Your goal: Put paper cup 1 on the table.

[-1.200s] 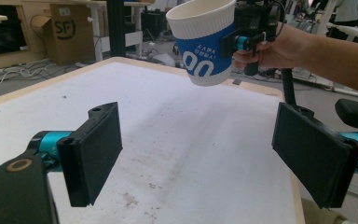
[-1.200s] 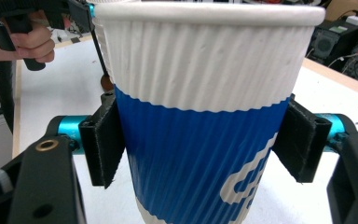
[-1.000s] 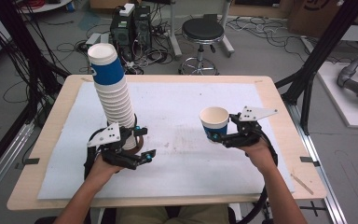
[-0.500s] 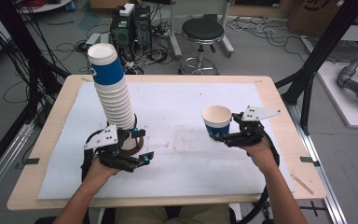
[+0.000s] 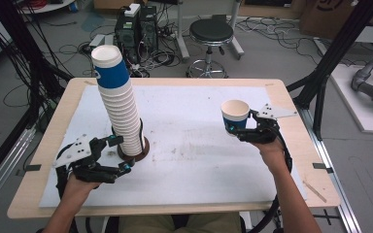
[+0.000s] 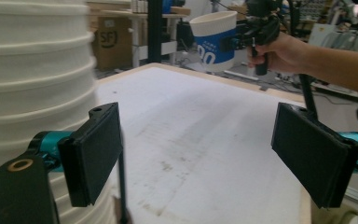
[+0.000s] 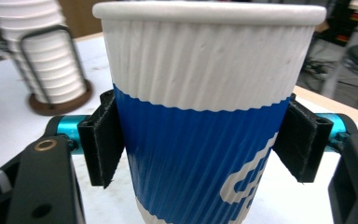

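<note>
Cup (image 5: 235, 115) sits upright, clamped in my right claw (image 5: 246, 130) above the bench (image 5: 199, 121), well right of the stack (image 5: 119, 109), beside which my left claw (image 5: 119, 154) gapes empty.

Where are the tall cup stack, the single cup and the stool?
cup stack (image 5: 121, 109), high view, middle of the ribbed stack
single cup (image 7: 205, 116), right gripper view, blue band
stool (image 5: 211, 32), high view, black seat
</note>
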Available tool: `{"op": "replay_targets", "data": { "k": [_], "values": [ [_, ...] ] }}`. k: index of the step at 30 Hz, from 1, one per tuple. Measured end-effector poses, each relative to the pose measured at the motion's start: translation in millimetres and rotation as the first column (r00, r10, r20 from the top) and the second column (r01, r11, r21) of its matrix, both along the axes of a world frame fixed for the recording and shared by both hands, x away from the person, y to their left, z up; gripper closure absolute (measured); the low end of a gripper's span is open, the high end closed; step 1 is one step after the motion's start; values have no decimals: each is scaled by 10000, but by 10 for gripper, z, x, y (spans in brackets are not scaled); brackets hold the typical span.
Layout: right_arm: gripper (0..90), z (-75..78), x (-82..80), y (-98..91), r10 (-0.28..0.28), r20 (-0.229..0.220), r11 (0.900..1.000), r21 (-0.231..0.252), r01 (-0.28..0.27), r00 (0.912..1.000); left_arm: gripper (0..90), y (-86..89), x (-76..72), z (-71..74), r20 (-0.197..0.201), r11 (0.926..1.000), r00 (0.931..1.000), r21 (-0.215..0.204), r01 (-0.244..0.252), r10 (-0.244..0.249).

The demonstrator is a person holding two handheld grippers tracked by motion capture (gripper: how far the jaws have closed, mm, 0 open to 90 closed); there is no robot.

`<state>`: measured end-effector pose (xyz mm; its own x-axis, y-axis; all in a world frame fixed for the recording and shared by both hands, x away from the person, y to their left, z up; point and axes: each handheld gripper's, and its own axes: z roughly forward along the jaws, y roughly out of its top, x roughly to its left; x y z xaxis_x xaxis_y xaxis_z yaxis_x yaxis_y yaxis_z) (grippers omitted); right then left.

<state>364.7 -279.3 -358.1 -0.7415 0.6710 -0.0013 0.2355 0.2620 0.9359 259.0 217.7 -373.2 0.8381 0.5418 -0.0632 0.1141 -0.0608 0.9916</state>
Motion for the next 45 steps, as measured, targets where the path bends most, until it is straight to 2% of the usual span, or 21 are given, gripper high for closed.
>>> {"op": "replay_targets", "data": {
  "k": [6,9,12,16,20,23,28,30,34,37,42,45],
  "values": [
    [259,-58,113,-57,-782,43,9965,304,780,9969,162,235,-25,-19,117,9966,9966,21,-821,821],
    [254,-147,166,-78,-1239,5,9907,563,1237,9923,162,346,-6,-50,125,9903,9902,32,-1390,1390],
    [255,-265,201,-109,-1612,-197,9852,550,1621,9867,162,428,15,-85,68,9820,9820,-47,-1889,1889],
    [254,-450,220,-156,-1963,-493,9786,536,1988,9793,161,472,26,-96,74,9761,9761,-96,-2172,2173],
    [254,-595,235,-181,-2237,-786,9728,445,2275,9715,161,486,46,-103,46,9734,9734,-114,-2290,2291],
    [254,-678,255,-189,-2436,-1018,9690,165,2464,9645,162,477,54,-110,28,9734,9734,-71,-2290,2290],
    [252,-740,266,-190,-2555,-1092,9664,13,2572,9606,162,474,61,-129,-27,9726,9726,-29,-2323,2323],
    [248,-775,267,-187,-2562,-1268,9664,-131,2566,9583,162,475,65,-143,-72,9721,9720,-24,-2347,2347],
    [247,-821,279,-162,-2433,-1527,9699,-504,2383,9579,162,477,71,-160,-124,9712,9712,25,-2381,2381],
    [247,-824,281,-158,-2374,-1480,9713,-494,2326,9601,163,481,77,-173,-178,9713,9711,30,-2380,2380],
    [246,-806,251,-195,-2318,-1777,9727,-533,2258,9564,163,487,78,-195,-294,9703,9699,-16,-2417,2416],
    [244,-800,232,-213,-2265,-1747,9736,-673,2179,9582,163,492,76,-199,-338,9695,9690,-56,-2452,2449]
  ]
}}
